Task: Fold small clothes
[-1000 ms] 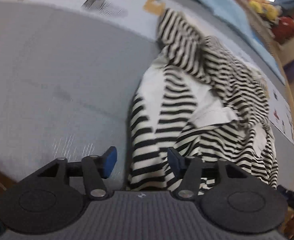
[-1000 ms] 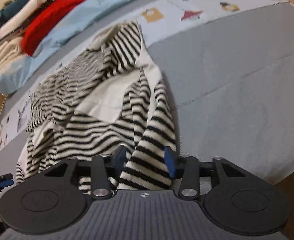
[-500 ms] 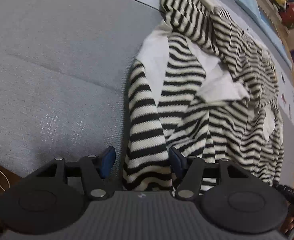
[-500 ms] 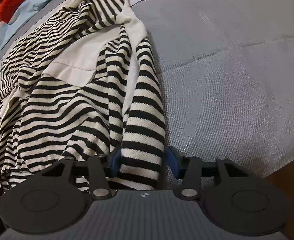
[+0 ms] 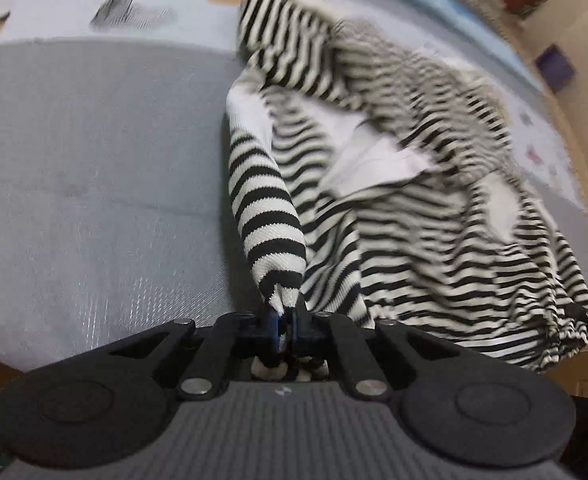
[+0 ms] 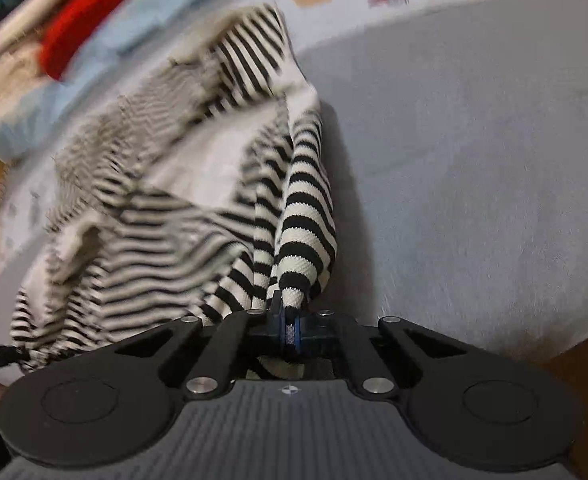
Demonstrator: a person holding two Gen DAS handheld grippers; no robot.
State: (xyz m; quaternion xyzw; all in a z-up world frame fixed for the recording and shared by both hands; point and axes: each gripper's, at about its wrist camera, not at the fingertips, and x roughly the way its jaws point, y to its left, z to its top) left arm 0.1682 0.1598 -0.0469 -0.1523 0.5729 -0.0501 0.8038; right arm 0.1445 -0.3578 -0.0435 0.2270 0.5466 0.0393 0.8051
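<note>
On a grey mat (image 5: pixel 93 168), a black-and-white striped garment (image 5: pixel 414 216) is spread in rumpled folds. One striped cuff is pinched between the closed jaws of the left gripper (image 5: pixel 285 326), another by the right gripper (image 6: pixel 291 326). A red cloth (image 6: pixel 89 32) is seen beyond.

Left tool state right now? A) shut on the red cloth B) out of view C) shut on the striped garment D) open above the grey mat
C: the left tool has its blue pads pinched together on a bunched edge of the striped garment.
</note>
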